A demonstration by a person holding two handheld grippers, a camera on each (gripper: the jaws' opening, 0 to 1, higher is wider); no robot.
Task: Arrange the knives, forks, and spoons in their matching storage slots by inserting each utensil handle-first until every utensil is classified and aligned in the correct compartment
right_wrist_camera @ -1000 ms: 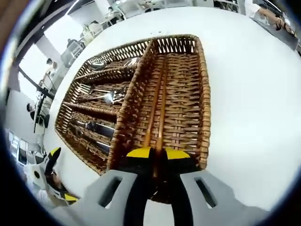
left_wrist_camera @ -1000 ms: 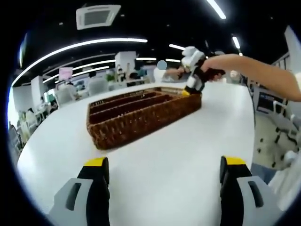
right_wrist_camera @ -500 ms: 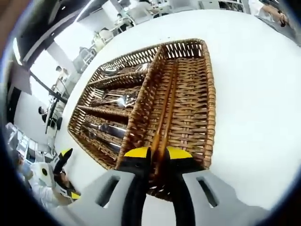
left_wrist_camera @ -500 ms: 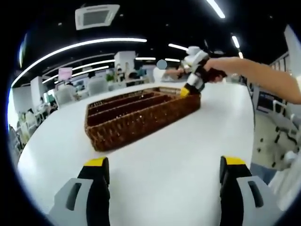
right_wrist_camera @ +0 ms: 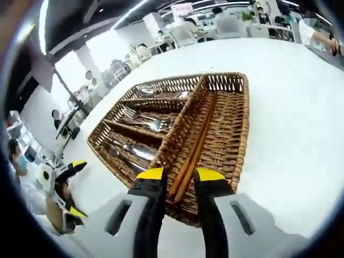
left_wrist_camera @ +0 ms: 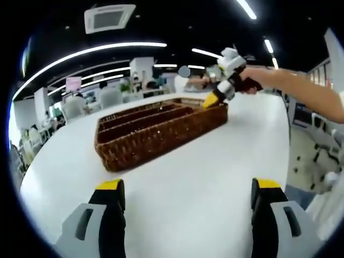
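Now that your right gripper (right_wrist_camera: 179, 179) has let go and spread, the chopsticks (right_wrist_camera: 195, 146) lie in the basket's (right_wrist_camera: 243, 129) long slot. Your left gripper (left_wrist_camera: 187, 189) hangs spread and empty over the table (left_wrist_camera: 188, 161); knives, forks and spoons already sit in their slots.

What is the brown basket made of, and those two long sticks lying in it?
The basket looks like woven wicker or rattan, brown and slightly glossy: you can see the plaited strands along its walls. The two sticks look like wooden chopsticks, smooth and reddish-brown, though polished bamboo or plastic is possible.
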